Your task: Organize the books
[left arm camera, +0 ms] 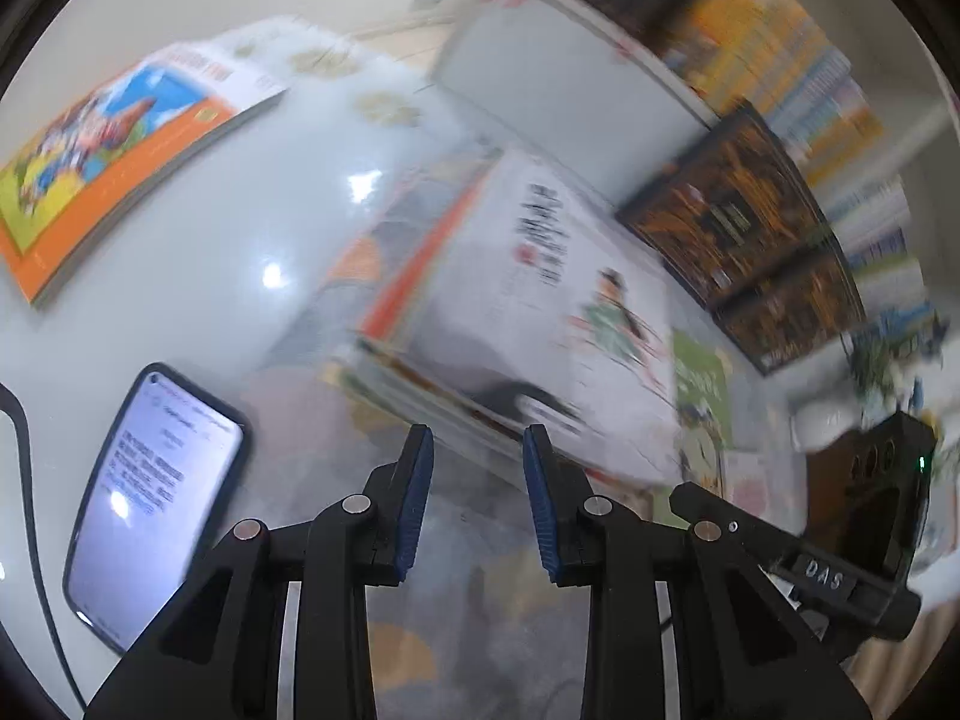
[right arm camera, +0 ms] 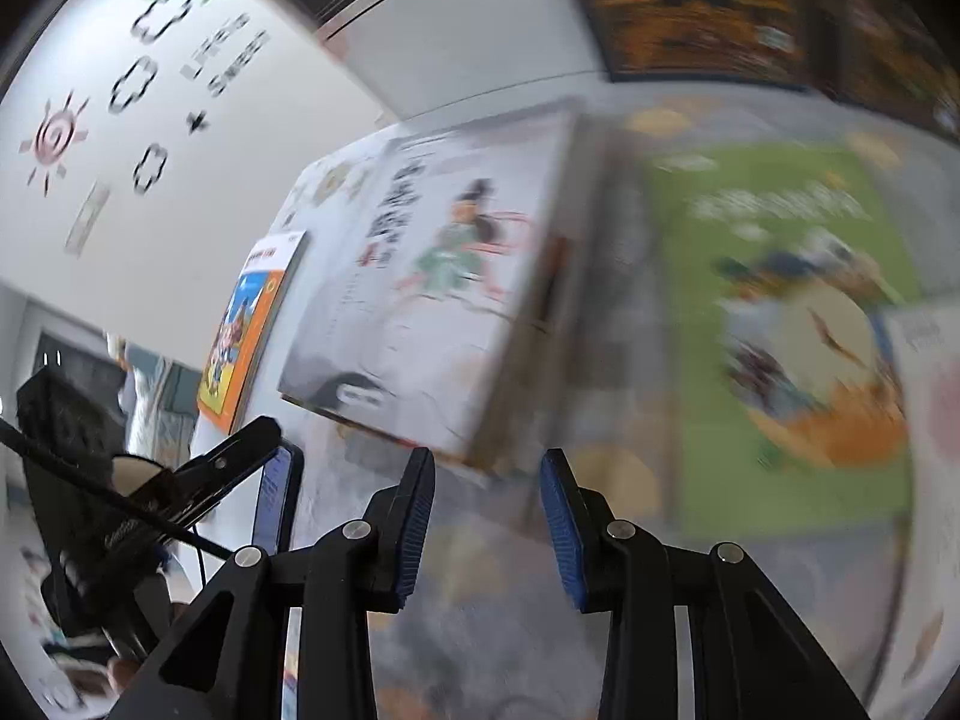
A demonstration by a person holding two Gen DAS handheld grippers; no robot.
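Observation:
A stack of books topped by a white book with a green-robed figure (left arm camera: 540, 300) lies on the glossy table just ahead of my left gripper (left arm camera: 477, 444), which is open and empty. The same white book (right arm camera: 432, 288) lies ahead of my right gripper (right arm camera: 486, 468), also open and empty. An orange picture book (left arm camera: 120, 150) lies apart at the far left; it shows in the right wrist view (right arm camera: 246, 330) too. A green picture book (right arm camera: 780, 312) lies flat to the right of the stack. Both views are motion-blurred.
A lit phone (left arm camera: 150, 498) with a cable lies at the left near my left gripper. A dark brown box (left arm camera: 750, 240) and a row of upright books (left arm camera: 810, 72) stand at the back right. The other gripper (left arm camera: 840, 540) shows at the right.

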